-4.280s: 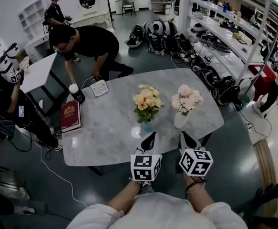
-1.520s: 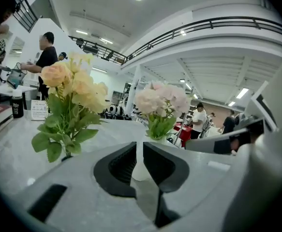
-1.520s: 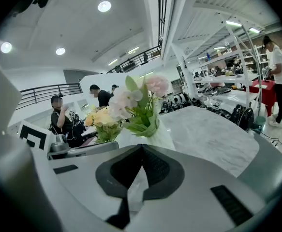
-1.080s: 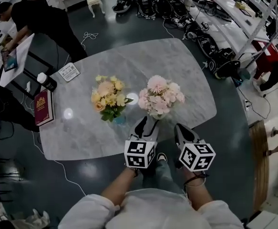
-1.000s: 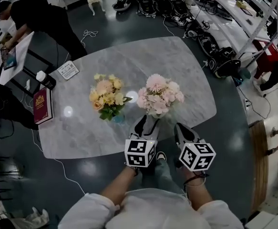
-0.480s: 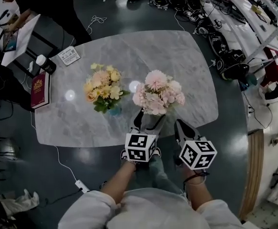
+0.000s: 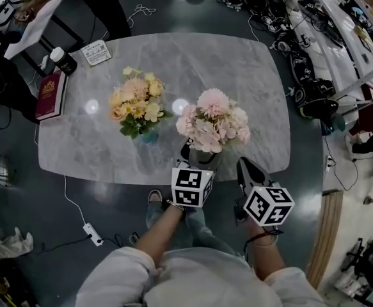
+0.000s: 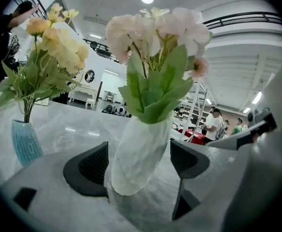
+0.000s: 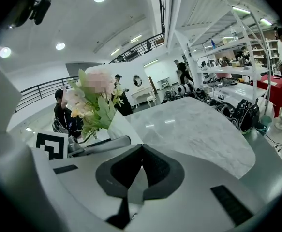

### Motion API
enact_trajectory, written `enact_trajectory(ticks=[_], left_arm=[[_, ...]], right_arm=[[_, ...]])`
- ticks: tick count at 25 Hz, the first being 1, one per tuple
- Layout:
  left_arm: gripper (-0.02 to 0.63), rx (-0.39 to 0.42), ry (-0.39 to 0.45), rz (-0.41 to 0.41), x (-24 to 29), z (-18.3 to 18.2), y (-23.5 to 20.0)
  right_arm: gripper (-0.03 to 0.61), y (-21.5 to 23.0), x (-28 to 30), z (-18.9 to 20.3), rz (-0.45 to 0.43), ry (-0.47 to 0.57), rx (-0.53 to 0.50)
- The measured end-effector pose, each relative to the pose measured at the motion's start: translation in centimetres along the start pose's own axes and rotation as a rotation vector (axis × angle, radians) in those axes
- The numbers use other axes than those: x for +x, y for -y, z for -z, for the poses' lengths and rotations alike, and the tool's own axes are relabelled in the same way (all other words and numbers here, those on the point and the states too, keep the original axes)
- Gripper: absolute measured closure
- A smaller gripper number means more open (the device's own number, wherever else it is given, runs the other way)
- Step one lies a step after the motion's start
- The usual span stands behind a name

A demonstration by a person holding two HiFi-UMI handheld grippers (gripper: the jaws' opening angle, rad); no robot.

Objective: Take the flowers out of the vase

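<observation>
Jaws of the left gripper [image 8: 140,162] are spread wide, having just been opening, and the white vase [image 8: 141,139] stands between them. The pads are not pressed on it, and a gap is visible at the right-hand pad. The vase is set upright on the grey marbled tabletop [image 7: 237,62], close to its near edge, at the lower centre of the head view. The pink flowers [image 7: 213,121] are seated in that vase, with green leaves rising from its mouth.

Jaws of the right gripper [image 9: 140,164] are clenched together, and nothing is held between them. That gripper is placed just right of the white vase in the head view, by the tabletop's near edge.

A 2nd bunch, the yellow flowers [image 7: 134,100], is held in a blue vase [image 8: 25,143] to the left of the pink bunch and apart from it. At the upper left of the head view, a red book [image 7: 50,94], a dark bottle with a white cap [image 7: 63,60] and a white card [image 7: 97,52] are laid at the tabletop's left end.
</observation>
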State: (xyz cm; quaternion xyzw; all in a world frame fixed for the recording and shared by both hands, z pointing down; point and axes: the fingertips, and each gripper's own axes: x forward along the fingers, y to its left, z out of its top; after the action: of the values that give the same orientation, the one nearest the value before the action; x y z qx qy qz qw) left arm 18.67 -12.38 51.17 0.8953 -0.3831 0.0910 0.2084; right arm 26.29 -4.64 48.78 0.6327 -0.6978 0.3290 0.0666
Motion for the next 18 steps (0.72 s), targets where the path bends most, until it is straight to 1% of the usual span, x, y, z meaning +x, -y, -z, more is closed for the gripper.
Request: enact_trajectory(ticks=[4, 8, 13, 18], left_arm=[[0.218, -0.015, 0.006, -0.018, 0.5, 0.1, -0.3], [0.219, 0.006, 0.004, -0.028, 0.7, 0.4, -0.4], [0.224, 0.023, -0.004, -0.014, 1.0, 0.8, -0.4], [0.265, 0.055, -0.013, -0.007, 0.9, 0.5, 0.1]], right_arm=[[0.574, 0.2, 0.2, -0.4, -0.012, -0.014, -0.022], [0.574, -0.1, 0.6, -0.7, -0.030, -0.017, -0.038], [0.574, -0.5, 0.8, -0.9, -0.060, -0.004, -0.036], [0.574, -0.9, 0.9, -1.7, -0.090, 0.030, -0.037]])
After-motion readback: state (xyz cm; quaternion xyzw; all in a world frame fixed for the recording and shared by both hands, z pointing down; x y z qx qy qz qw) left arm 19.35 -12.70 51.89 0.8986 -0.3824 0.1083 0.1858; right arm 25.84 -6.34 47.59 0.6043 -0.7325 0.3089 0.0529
